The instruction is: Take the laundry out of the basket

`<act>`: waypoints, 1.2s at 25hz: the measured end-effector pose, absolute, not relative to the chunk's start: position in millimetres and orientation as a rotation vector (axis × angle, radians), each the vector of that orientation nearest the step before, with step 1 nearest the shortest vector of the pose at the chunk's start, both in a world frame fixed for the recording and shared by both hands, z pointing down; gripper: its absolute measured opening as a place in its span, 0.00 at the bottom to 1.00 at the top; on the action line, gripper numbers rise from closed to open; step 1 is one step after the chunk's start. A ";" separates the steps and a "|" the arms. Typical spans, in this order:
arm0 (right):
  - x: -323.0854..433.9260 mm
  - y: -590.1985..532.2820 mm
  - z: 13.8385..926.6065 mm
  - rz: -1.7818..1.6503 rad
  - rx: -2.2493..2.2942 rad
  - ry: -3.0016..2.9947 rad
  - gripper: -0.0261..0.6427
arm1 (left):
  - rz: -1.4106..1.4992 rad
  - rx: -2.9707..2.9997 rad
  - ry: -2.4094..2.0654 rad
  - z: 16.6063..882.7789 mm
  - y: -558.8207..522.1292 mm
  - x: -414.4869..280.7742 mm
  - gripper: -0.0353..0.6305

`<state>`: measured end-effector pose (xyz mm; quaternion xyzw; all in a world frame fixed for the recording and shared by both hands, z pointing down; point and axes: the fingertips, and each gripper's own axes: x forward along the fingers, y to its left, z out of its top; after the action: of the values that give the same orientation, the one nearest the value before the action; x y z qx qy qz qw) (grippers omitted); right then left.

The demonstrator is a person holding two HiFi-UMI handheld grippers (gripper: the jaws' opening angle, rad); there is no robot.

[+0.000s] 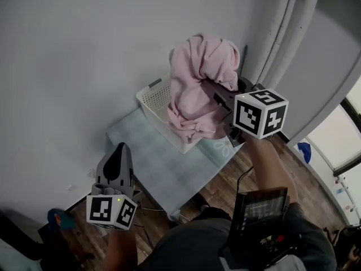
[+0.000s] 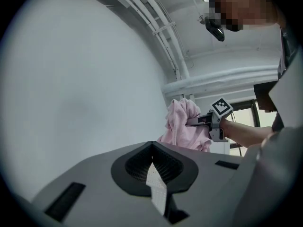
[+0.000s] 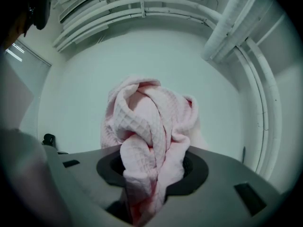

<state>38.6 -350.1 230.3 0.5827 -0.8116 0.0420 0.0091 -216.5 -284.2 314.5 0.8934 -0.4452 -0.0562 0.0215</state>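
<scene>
A plain white wall (image 1: pixel 73 66) fills most of the head view. Below it a pale checked mat (image 1: pixel 163 168) lies on a wooden floor (image 1: pixel 225 179). A white slatted laundry basket (image 1: pixel 153 97) sits on the mat against the wall. A pink waffle-weave towel (image 1: pixel 197 72) is raised above the basket, its lower folds draping over the near rim. The right gripper (image 1: pixel 225 109) has its jaws clamped on the bunched towel. The left gripper (image 1: pixel 119 151), well apart, has its jaws closed together on nothing.
</scene>
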 end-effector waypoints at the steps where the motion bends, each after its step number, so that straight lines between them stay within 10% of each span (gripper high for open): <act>1: 39.0 -352.9 230.8 0.137 1.835 -2.526 0.32 | -0.164 2.770 -1.358 316.1 -293.4 -216.7 0.07; 30: 64.1 -258.1 274.0 0.111 1.692 -2.655 0.32 | -0.116 2.706 -1.498 313.0 -256.9 -160.1 0.07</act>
<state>64.1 -258.1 274.0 0.5369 -0.8429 0.0352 -0.0044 -160.1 -256.9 313.0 0.8741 -0.4837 -0.0375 0.0232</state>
